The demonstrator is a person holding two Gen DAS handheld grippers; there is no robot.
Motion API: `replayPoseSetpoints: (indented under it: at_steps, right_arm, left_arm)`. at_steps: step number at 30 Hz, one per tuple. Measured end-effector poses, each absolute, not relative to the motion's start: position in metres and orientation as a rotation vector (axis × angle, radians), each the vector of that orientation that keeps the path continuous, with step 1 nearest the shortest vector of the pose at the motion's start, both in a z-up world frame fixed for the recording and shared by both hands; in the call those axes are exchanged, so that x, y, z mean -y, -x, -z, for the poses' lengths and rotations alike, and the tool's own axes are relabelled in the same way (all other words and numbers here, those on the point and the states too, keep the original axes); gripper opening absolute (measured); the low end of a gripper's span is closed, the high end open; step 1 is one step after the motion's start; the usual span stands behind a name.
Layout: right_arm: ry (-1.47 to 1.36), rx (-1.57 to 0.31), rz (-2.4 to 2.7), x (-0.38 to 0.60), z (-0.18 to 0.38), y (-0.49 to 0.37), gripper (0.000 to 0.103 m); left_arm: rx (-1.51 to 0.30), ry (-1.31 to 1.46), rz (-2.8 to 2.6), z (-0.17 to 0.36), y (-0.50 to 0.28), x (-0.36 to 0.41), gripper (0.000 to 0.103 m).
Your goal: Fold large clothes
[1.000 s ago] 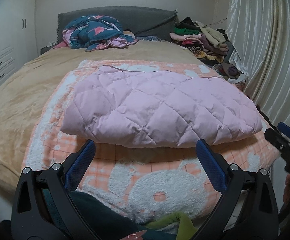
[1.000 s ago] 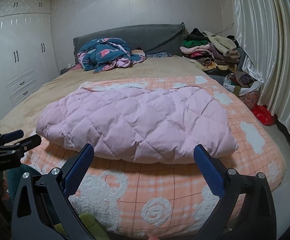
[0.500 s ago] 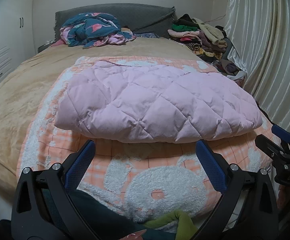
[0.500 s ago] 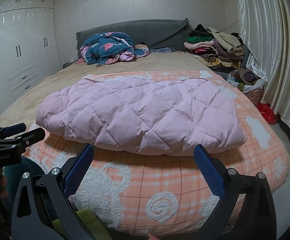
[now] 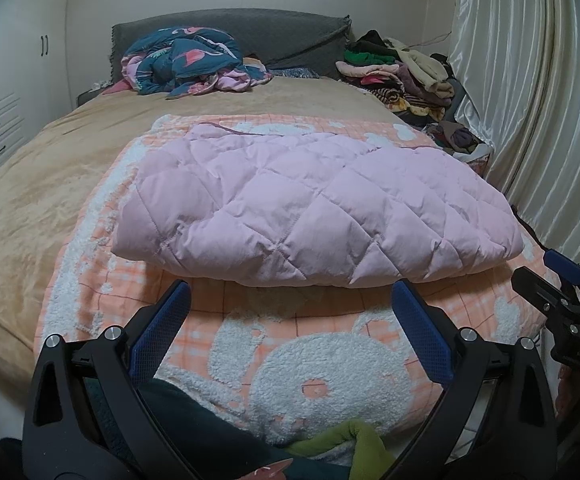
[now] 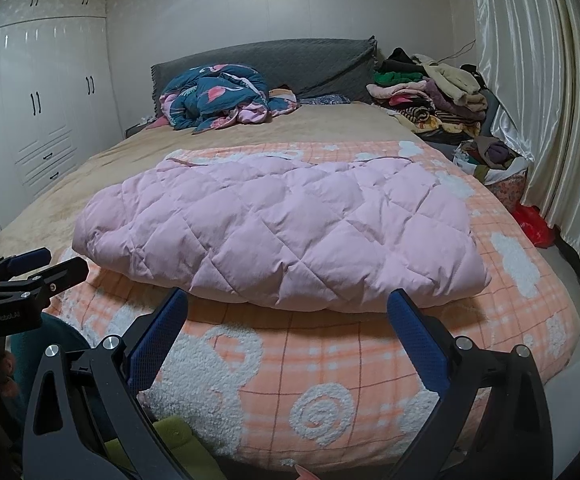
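A pink quilted padded garment point(image 5: 314, 204) lies folded in a wide bundle on the orange checked blanket point(image 5: 310, 364) at the foot of the bed; it also shows in the right wrist view point(image 6: 282, 232). My left gripper point(image 5: 290, 320) is open and empty, just short of the garment's near edge. My right gripper point(image 6: 288, 320) is open and empty, also just before the near edge. Each gripper shows in the other's view: the right one at the right edge point(image 5: 562, 292), the left one at the left edge point(image 6: 26, 276).
A beige bedspread point(image 6: 102, 176) covers the bed. A crumpled blue-and-pink duvet point(image 6: 218, 96) lies by the grey headboard point(image 6: 290, 60). A pile of clothes point(image 6: 430, 92) sits at the far right. Curtains point(image 6: 538, 100) hang on the right, white wardrobes point(image 6: 38, 120) on the left.
Both grippers have moved closer to the garment's near edge, still open and empty. The garment has not moved.
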State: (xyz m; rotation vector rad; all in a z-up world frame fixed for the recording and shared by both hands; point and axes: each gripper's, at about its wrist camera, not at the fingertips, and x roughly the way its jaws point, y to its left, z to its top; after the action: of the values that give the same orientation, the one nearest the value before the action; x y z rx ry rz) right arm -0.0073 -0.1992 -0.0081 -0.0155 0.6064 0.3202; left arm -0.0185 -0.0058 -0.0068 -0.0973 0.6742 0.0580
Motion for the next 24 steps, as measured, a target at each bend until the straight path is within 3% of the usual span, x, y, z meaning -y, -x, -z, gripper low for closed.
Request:
replayPoseSetpoints:
  at_steps: [24]
  right_arm:
    - [0.020, -0.607, -0.326, 0.1998, 0.0035, 0.0090, 0.099]
  left_arm:
    - [-0.659, 0.093, -0.063, -0.0009, 0.0209, 0.0133, 0.094]
